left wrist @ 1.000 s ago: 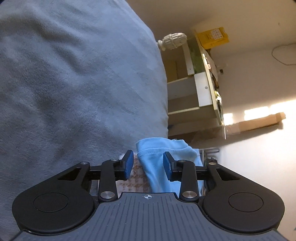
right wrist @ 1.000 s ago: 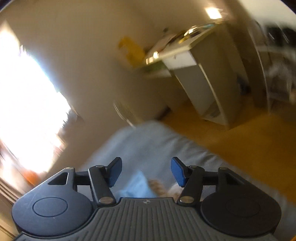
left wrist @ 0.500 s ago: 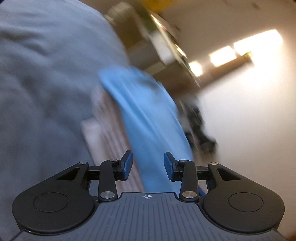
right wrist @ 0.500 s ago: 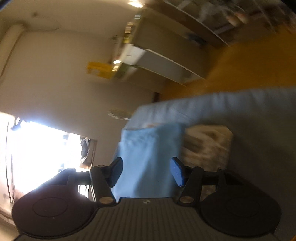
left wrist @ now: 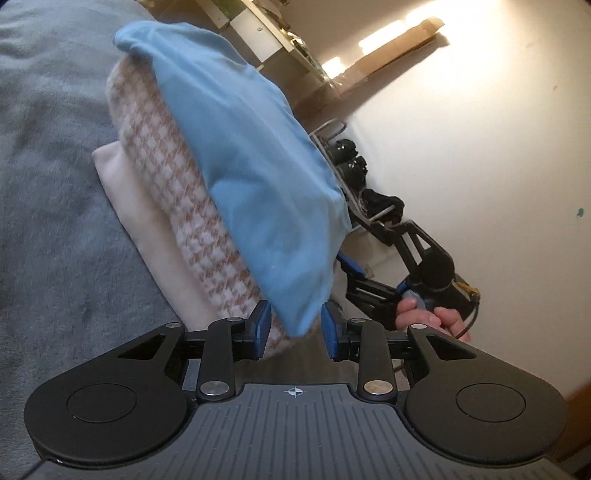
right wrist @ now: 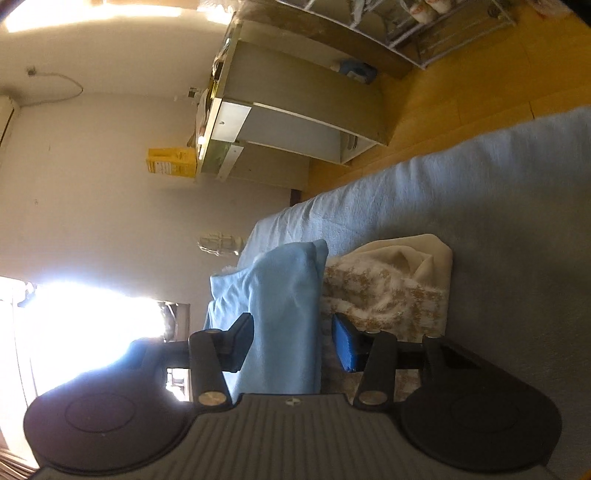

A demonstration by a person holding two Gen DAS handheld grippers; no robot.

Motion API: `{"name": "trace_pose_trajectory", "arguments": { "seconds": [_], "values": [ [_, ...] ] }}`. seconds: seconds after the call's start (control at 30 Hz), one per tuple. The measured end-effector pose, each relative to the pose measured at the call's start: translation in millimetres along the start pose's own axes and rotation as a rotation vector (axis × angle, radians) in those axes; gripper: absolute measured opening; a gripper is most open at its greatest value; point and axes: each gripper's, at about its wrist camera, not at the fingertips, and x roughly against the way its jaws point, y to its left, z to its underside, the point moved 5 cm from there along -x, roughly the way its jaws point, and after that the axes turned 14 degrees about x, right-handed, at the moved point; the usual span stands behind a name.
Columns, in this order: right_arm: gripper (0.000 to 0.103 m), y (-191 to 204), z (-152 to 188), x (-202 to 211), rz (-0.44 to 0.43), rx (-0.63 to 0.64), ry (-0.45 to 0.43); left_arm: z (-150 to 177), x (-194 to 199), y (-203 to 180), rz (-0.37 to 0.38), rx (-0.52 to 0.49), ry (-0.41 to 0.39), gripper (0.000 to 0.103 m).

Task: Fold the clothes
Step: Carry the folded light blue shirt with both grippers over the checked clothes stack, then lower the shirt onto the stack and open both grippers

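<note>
A light blue garment (left wrist: 251, 147) lies on top of a folded stack on a grey-blue bed cover (left wrist: 48, 206), over a brown-and-white houndstooth piece (left wrist: 177, 184) and a cream piece (left wrist: 147, 221). My left gripper (left wrist: 295, 326) has the blue garment's near corner between its jaws, which are closing; a gap still shows at the right pad. My right gripper (right wrist: 293, 341) straddles the blue garment's (right wrist: 284, 295) edge from the stack's other end. Its jaws are closing too, with a gap at the right pad. The left wrist view also shows the right gripper (left wrist: 354, 273), held by a hand (left wrist: 424, 314).
A white desk unit (right wrist: 288, 125) with a yellow box (right wrist: 171, 166) stands by the wall past the bed. Wooden floor (right wrist: 461, 88) and a wire rack (right wrist: 443, 29) lie beyond. A rack with dark items (left wrist: 354, 166) stands against the wall.
Both grippers have rolled and come in to the stack. The blue garment's edge now sits between each pair of jaws, and both pairs stand narrower than before.
</note>
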Motion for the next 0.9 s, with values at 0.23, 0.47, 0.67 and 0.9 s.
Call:
{"name": "trace_pose_trajectory", "arguments": {
  "seconds": [0.23, 0.47, 0.67, 0.9],
  "values": [
    [0.049, -3, 0, 2, -0.018, -0.02, -0.002, 3, -12, 0, 0.0, 0.017, 0.027, 0.029],
    [0.039, -2, 2, 2, -0.036, -0.004, 0.0, 15, -15, -4, -0.028, -0.047, 0.025, 0.029],
    [0.036, 0, 4, -1, -0.042, 0.012, 0.001, 7, -13, -4, 0.0, -0.008, -0.014, 0.029],
    [0.017, -2, 1, -3, -0.035, 0.004, -0.041, 10, -12, -10, 0.003, -0.011, -0.043, 0.006]
  ]
}}
